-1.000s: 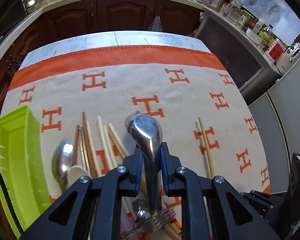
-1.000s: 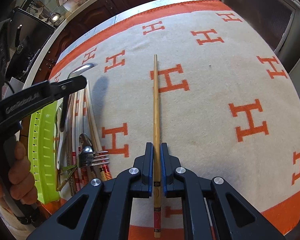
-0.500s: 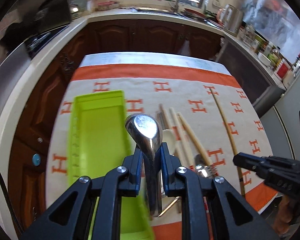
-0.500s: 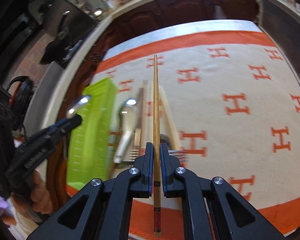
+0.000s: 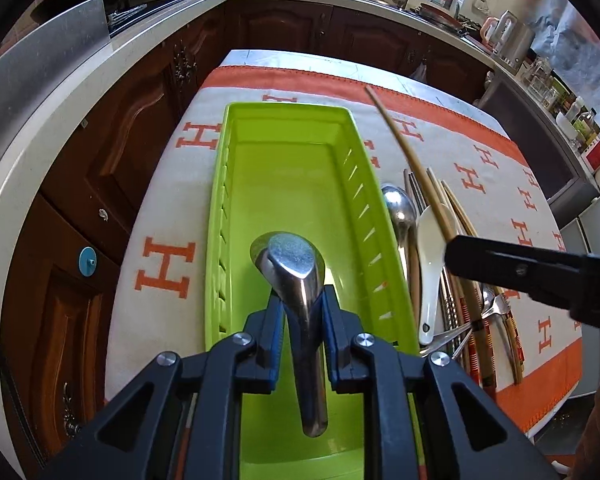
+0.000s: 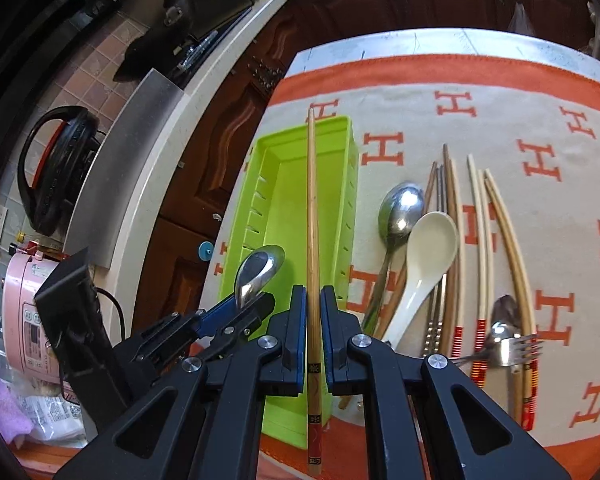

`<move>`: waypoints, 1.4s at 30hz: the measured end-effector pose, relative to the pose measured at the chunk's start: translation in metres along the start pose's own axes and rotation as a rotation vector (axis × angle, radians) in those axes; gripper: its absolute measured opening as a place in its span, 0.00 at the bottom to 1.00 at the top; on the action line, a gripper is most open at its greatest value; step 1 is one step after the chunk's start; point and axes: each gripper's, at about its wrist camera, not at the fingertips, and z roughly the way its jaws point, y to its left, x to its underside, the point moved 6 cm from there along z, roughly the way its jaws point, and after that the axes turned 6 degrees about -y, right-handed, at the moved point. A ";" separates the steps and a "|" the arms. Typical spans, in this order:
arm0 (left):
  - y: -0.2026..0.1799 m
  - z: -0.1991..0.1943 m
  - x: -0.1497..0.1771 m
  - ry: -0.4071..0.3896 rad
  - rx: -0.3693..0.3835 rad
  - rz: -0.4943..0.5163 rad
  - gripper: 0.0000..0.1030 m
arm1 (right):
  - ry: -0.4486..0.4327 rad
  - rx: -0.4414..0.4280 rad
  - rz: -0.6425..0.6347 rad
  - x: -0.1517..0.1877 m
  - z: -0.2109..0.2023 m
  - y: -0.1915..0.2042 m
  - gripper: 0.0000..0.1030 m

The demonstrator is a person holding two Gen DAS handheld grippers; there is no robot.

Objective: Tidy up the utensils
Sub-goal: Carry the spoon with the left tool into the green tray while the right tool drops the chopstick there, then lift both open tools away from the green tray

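Note:
My left gripper [image 5: 300,312] is shut on a steel spoon [image 5: 296,268] and holds it above the near half of the lime-green tray [image 5: 340,128]. It shows in the right wrist view too [image 6: 252,304], with the spoon [image 6: 258,270] over the tray [image 6: 276,208]. My right gripper [image 6: 313,312] is shut on a long wooden chopstick [image 6: 312,208], held lengthwise above the tray. The chopstick [image 5: 404,148] slants over the tray's right rim in the left wrist view.
Right of the tray on the orange-and-cream cloth [image 6: 500,92] lie a steel spoon [image 6: 400,208], a white ceramic spoon [image 6: 428,248], several chopsticks [image 6: 500,216] and a fork [image 6: 516,346]. Dark cabinets [image 5: 112,152] border the table's left edge.
Both grippers have swung left from the utensil pile to above the green tray, each still holding its utensil. The tray now lies directly under both.

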 end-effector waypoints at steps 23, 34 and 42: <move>0.019 -0.049 -0.014 -0.129 -0.071 0.013 0.72 | 0.029 0.085 -0.017 0.013 0.043 -0.008 0.37; 0.015 -0.052 -0.010 -0.128 -0.068 0.010 0.73 | -0.059 0.150 -0.102 0.023 0.004 -0.024 0.37; 0.003 -0.056 -0.005 -0.158 -0.021 0.011 0.73 | -0.198 0.162 -0.157 0.026 -0.031 -0.029 0.37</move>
